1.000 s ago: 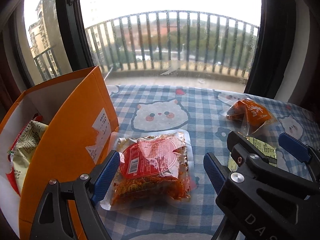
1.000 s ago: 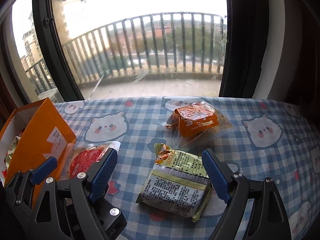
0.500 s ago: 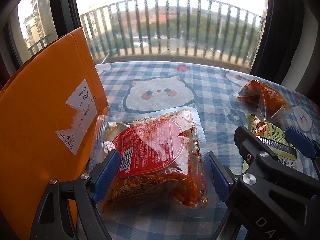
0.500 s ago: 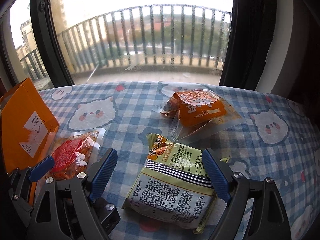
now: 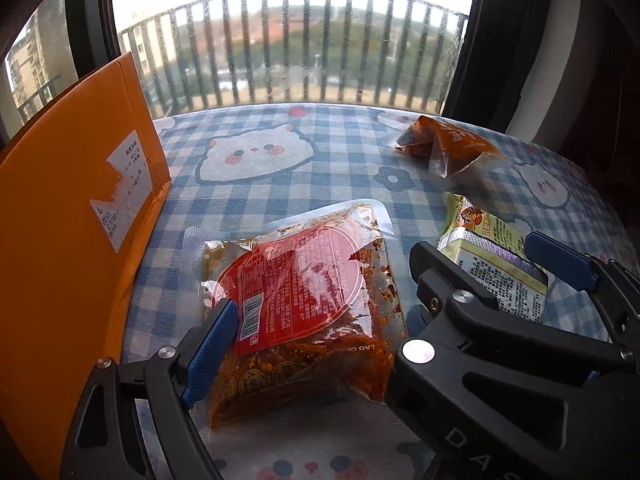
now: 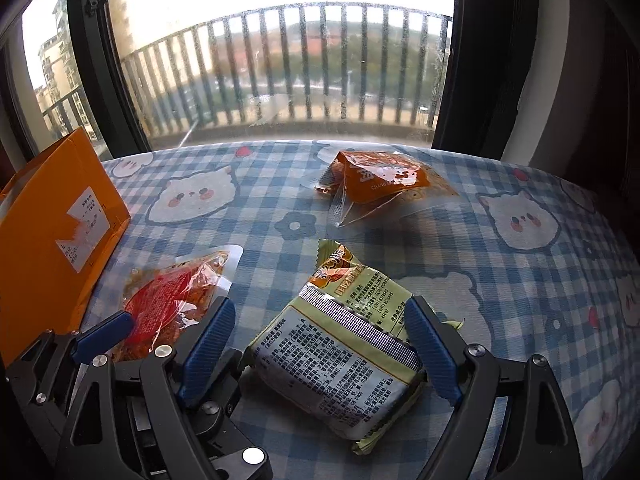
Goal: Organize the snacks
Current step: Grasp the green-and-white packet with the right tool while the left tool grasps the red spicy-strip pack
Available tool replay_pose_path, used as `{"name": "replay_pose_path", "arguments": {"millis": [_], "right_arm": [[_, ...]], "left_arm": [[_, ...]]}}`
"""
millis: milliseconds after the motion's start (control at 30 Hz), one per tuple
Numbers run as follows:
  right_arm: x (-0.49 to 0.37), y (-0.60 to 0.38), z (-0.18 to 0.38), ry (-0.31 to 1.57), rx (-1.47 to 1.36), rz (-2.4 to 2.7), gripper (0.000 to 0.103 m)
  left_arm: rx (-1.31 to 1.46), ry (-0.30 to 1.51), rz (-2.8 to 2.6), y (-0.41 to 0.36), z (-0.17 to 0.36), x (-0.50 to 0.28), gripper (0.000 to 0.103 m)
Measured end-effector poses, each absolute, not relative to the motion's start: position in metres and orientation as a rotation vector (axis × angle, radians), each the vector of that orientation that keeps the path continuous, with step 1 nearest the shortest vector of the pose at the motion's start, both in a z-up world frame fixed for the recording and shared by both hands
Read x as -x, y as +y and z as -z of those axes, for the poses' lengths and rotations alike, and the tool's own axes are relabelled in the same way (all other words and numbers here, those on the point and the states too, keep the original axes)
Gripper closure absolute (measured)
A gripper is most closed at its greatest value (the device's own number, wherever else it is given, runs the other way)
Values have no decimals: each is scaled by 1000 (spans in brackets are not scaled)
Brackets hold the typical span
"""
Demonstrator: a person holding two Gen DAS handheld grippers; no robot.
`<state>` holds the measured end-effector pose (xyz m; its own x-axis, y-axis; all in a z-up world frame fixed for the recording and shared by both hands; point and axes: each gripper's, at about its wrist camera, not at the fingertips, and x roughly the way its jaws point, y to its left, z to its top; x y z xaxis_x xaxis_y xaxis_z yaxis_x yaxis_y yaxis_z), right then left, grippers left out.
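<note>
Both grippers gape wide, the left gripper [image 5: 304, 344] straddling the red pack [image 5: 304, 300] beside the orange box [image 5: 68, 240], the right gripper [image 6: 320, 344] straddling the green pack [image 6: 340, 352] mid-table, neither clamped.

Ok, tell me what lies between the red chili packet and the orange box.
Nothing: in the left wrist view only bare checked tablecloth separates the red chili packet from the orange box. The right wrist view agrees.
</note>
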<state>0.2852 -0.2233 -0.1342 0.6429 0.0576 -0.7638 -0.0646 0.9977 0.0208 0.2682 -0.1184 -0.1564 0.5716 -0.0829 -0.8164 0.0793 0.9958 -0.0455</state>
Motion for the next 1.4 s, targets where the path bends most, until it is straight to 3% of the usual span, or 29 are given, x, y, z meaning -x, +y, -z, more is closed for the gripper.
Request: {"name": "replay_pose_path", "arguments": {"millis": [500,767,900,1000,1267,1400], "right_arm": [[-242,-253,127,857,-48,-21,12],[-257,-257,151,935,-102,-24,3],[-264,-254,154,946,-111,-7,3],[-265,-250,154,944,-96,-31,5],[-259,-247,151,925,-96,-52,17],[-253,-245,149,916,-110,-63,18]], "left_arm": [[-41,947,75,-129,145,-239,16],[-57,950,22,-122,157,-250,1],[-25,964,41,-117,160,-254,1],[-26,962,70,-118,159,-252,7],[-41,913,94,-127,152,-241,46],[-56,899,106,-130,150,-235,54]]}}
